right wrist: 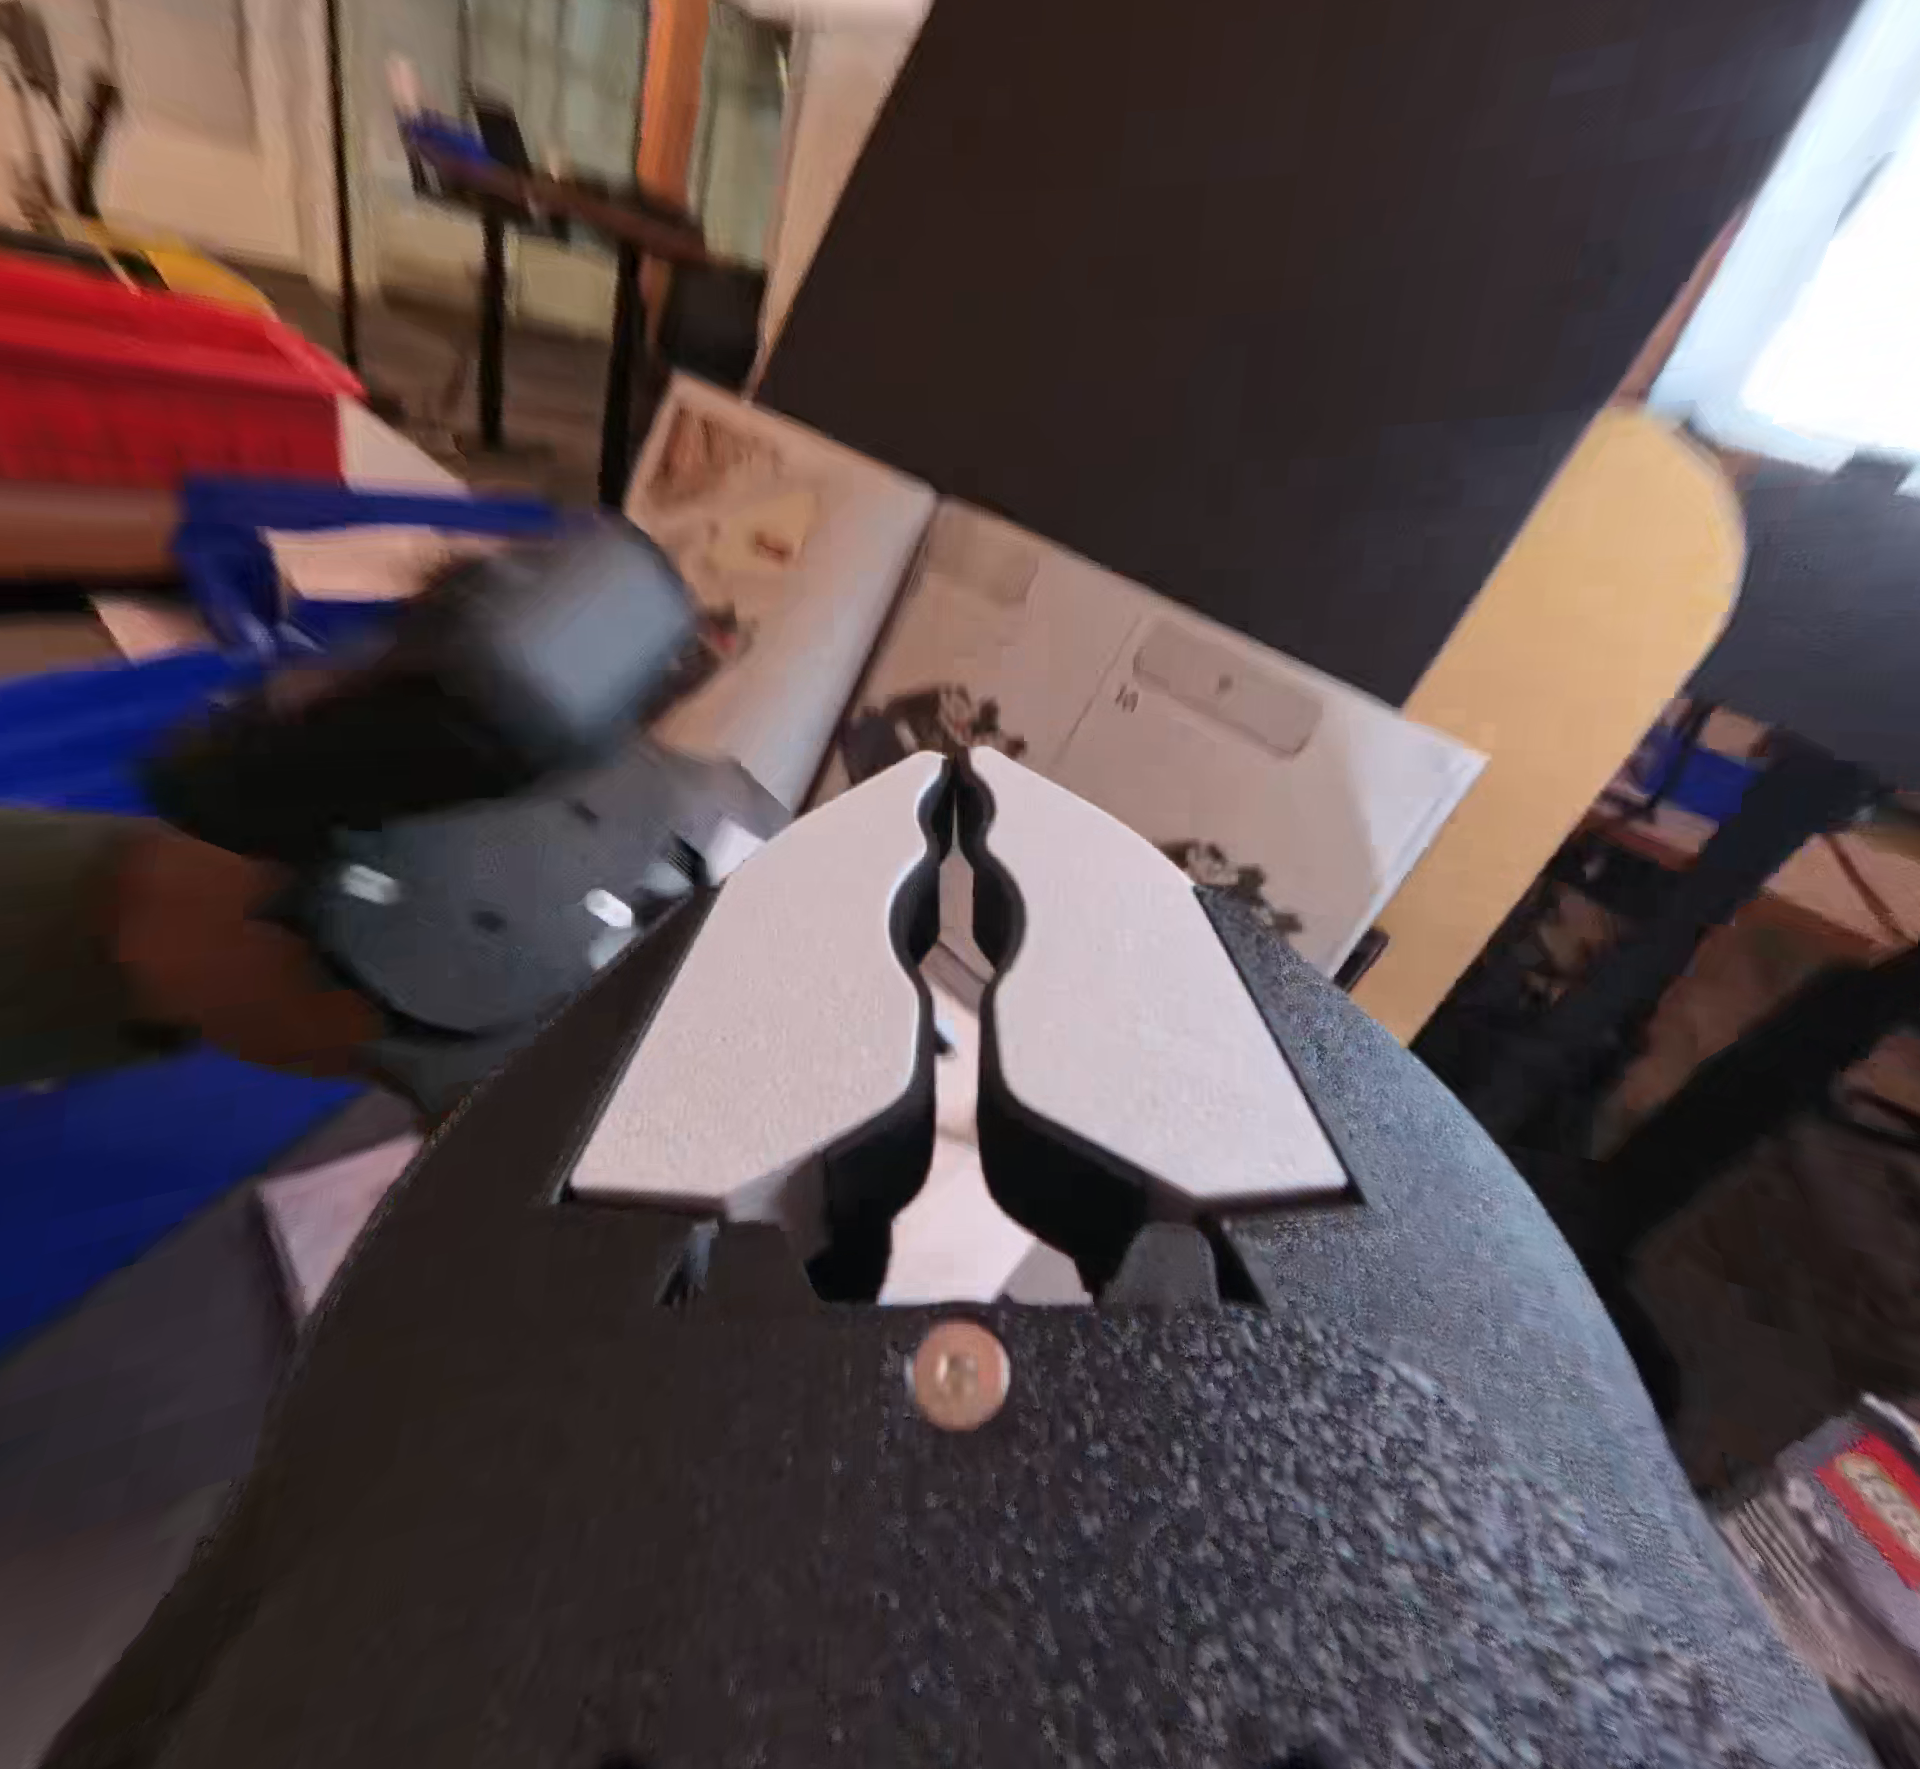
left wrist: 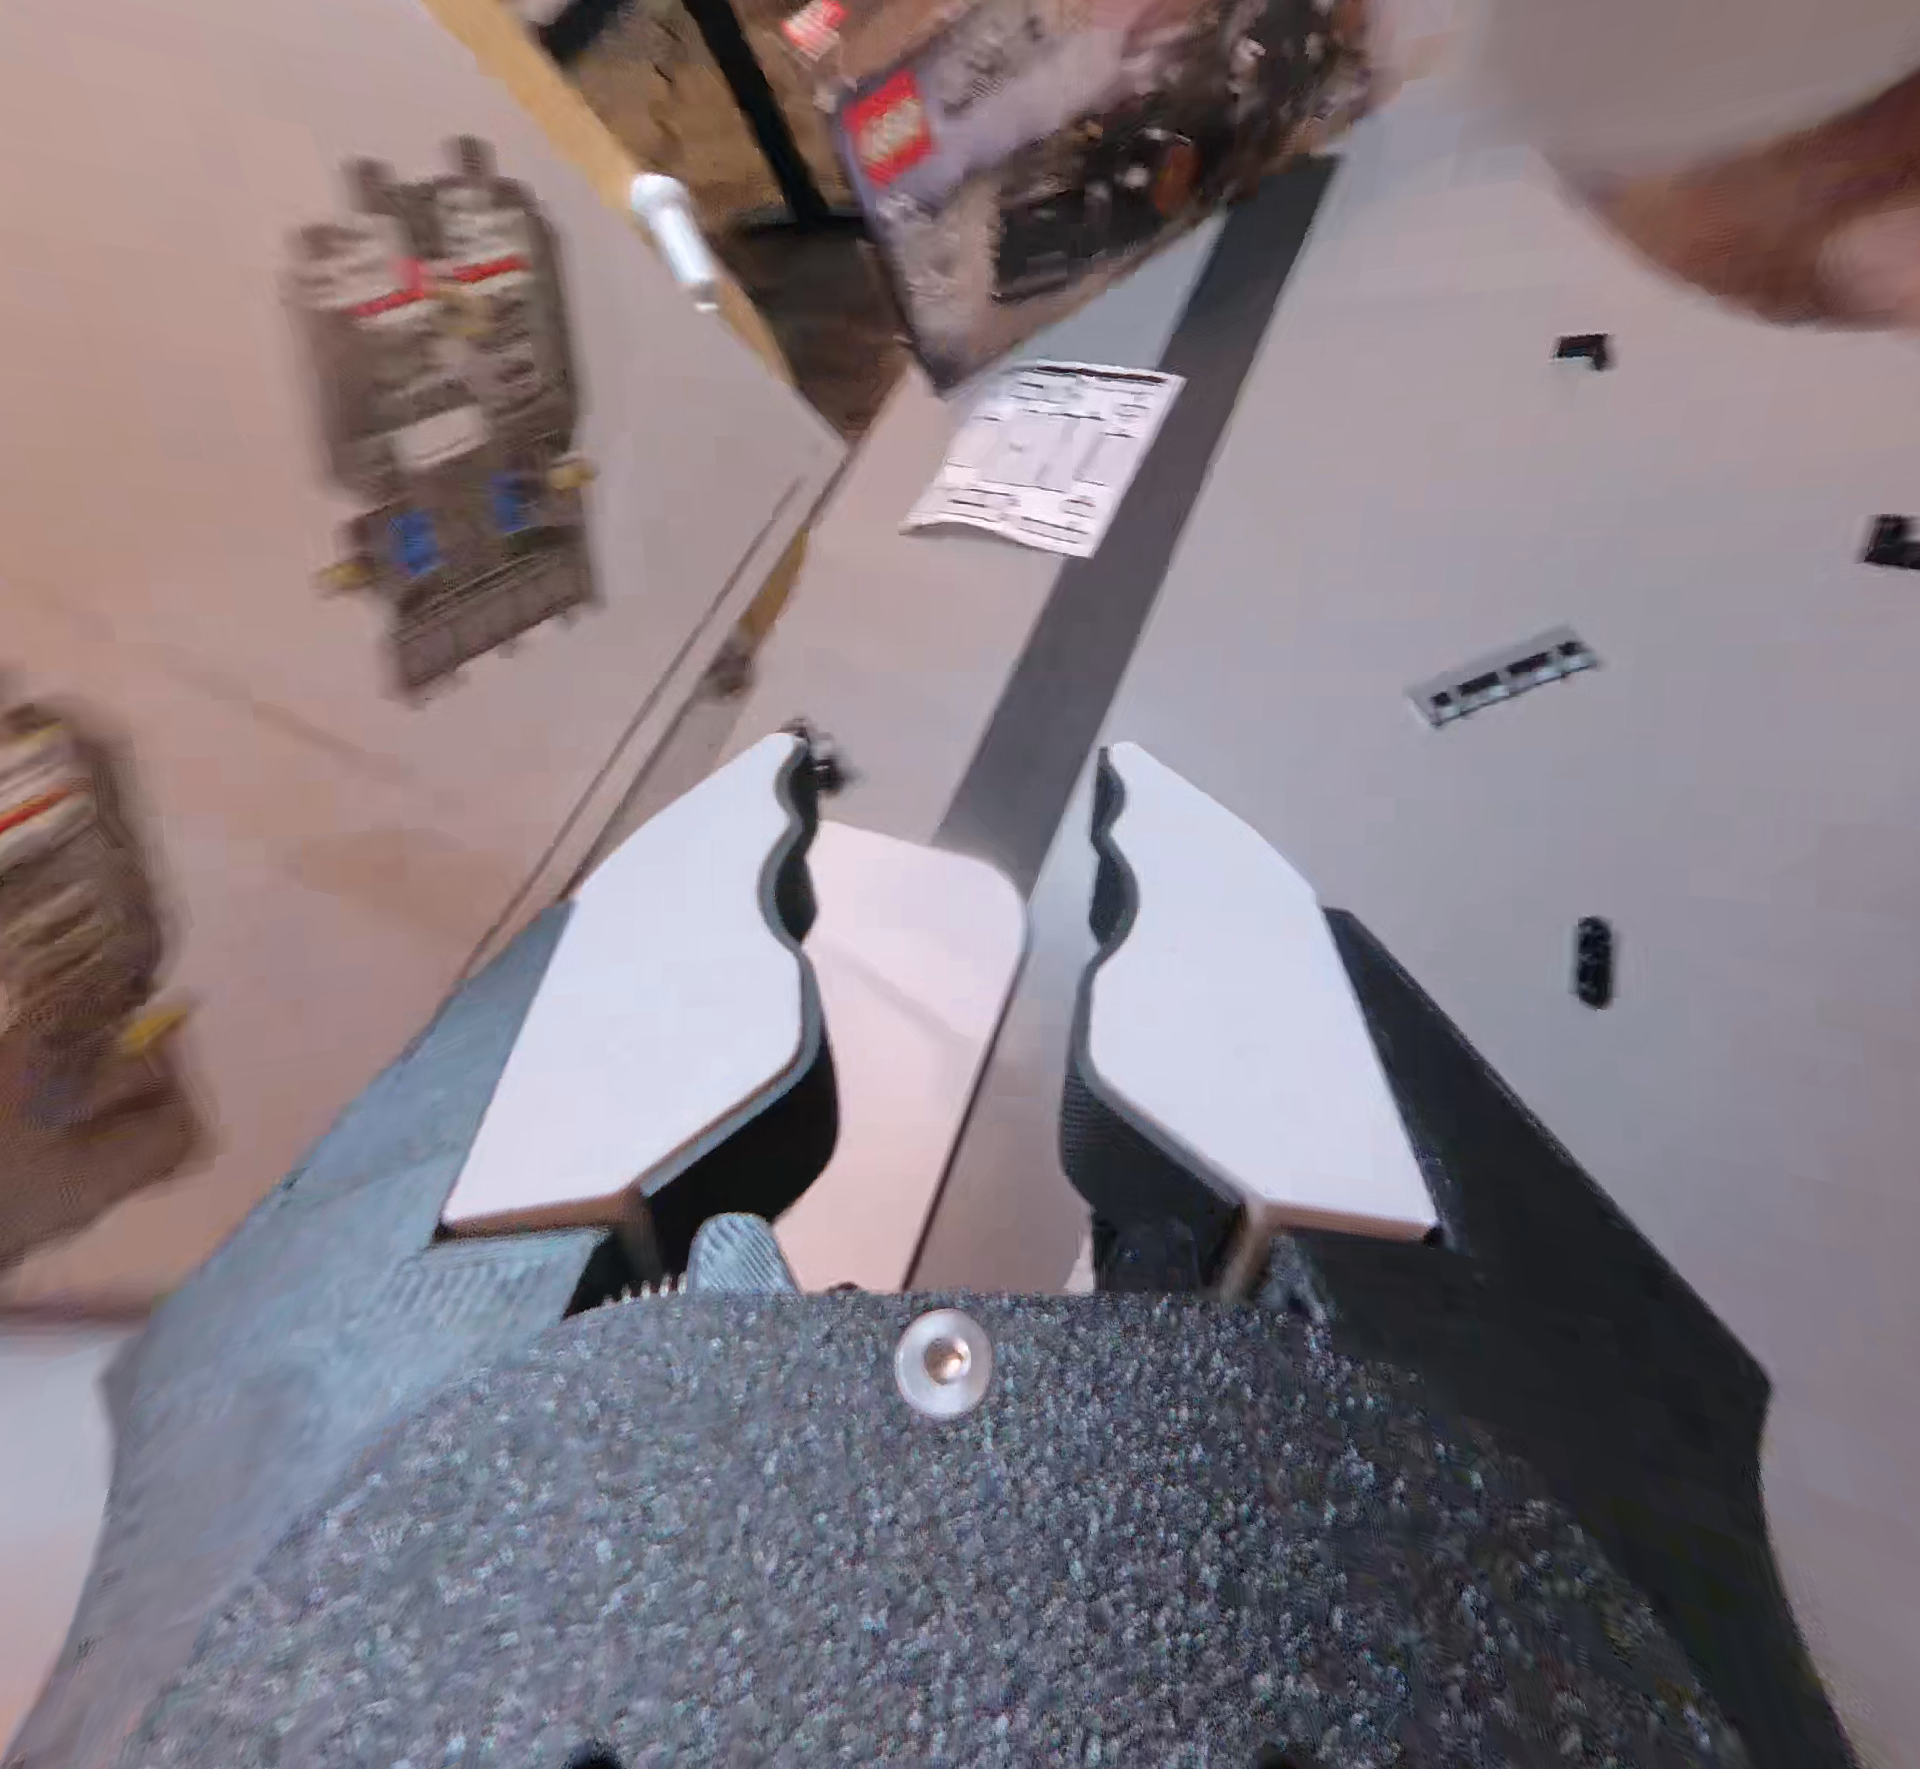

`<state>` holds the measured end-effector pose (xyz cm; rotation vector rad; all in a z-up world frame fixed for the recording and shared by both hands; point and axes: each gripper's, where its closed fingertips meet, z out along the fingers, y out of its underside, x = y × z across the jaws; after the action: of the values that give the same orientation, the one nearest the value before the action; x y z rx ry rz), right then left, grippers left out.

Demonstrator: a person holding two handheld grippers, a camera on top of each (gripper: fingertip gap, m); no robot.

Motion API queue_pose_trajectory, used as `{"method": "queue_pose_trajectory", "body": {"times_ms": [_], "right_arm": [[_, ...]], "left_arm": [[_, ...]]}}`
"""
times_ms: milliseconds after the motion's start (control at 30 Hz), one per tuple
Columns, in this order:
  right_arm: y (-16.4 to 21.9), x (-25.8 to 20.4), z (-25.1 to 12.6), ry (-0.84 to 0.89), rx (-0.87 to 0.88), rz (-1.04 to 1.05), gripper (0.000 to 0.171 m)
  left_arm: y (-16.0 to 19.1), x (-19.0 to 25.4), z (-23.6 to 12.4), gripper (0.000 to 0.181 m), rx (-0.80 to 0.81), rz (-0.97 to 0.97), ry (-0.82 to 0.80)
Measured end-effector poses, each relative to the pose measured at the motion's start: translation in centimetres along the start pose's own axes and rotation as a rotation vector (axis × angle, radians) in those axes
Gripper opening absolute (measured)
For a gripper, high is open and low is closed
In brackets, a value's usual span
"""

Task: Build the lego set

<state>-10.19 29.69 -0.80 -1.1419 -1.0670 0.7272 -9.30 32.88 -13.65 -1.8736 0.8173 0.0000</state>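
Motion blur smears both views. In the left wrist view, the printed bags [left wrist: 447, 410] far left are too smeared to identify, and another bag [left wrist: 73, 971] is cut off by the left edge. The box [left wrist: 1091, 130] at the far end is blurred, its top hidden by a blurred hand [left wrist: 1714, 57] cut by the right edge. In the right wrist view, the other gripper [right wrist: 499, 784] at left is smeared; its fingers cannot be made out. The bins [right wrist: 135, 369] behind it run off the left edge.

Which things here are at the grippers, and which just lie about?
At the grippers: left gripper, open, over the white table; right gripper, shut, before the open booklet.
Lying about: printed sheet, boxed building set, parts bags, small black pieces, red bin.
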Motion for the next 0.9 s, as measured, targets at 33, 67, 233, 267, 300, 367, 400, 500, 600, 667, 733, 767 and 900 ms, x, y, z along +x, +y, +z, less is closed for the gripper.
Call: {"method": "queue_pose_trajectory", "body": {"times_ms": [33,67,233,267,300,367,400,500,600,667,733,767,900], "right_arm": [[1.7,0.1,1.5,0.013,-0.069,-0.025,0.000],[3.3,0.2,2.8,0.019,-0.113,-0.044,0.000],[9.4,3.1,6.6,0.141,-0.302,-0.098,0.000],[10.0,3.8,6.5,0.168,-0.313,-0.106,0.000],[9.9,4.3,6.3,0.178,-0.292,-0.111,0.000],[9.7,6.0,5.4,0.250,-0.280,-0.149,0.000],[9.7,6.6,5.1,0.268,-0.285,-0.170,0.000],[10.5,6.8,4.6,0.238,-0.313,-0.139,0.000],[11.2,6.4,4.0,0.264,-0.286,-0.153,0.000],[11.4,6.3,3.9,0.284,-0.273,-0.184,0.000],[11.4,6.2,3.9,0.291,-0.275,-0.166,0.000],[11.3,6.1,3.8,0.285,-0.277,-0.145,0.000],[10.2,5.5,2.3,0.260,-0.239,-0.091,0.004]], "left_arm": [[0.1,-0.8,-1.4,0.038,0.039,0.012,-0.057],[0.2,-1.8,-3.0,0.028,0.073,0.007,-0.113],[4.6,-9.5,-9.6,0.009,0.004,-0.152,-0.350],[5.7,-10.9,-10.3,0.006,-0.014,-0.183,-0.373],[7.0,-12.4,-10.7,0.008,-0.039,-0.210,-0.403],[9.0,-15.0,-11.4,0.002,-0.081,-0.196,-0.464],[8.9,-15.2,-11.4,0.000,-0.053,-0.166,-0.439],[8.7,-15.5,-11.4,0.000,0.004,-0.123,-0.446],[9.6,-14.7,-11.4,0.000,0.002,-0.136,-0.504],[10.6,-14.5,-11.7,0.000,-0.043,-0.152,-0.522],[11.7,-14.3,-11.6,0.000,-0.079,-0.184,-0.502],[12.0,-14.3,-11.6,0.000,-0.080,-0.193,-0.499],[11.6,-13.5,-12.5,0.000,-0.085,-0.223,-0.468]]}}
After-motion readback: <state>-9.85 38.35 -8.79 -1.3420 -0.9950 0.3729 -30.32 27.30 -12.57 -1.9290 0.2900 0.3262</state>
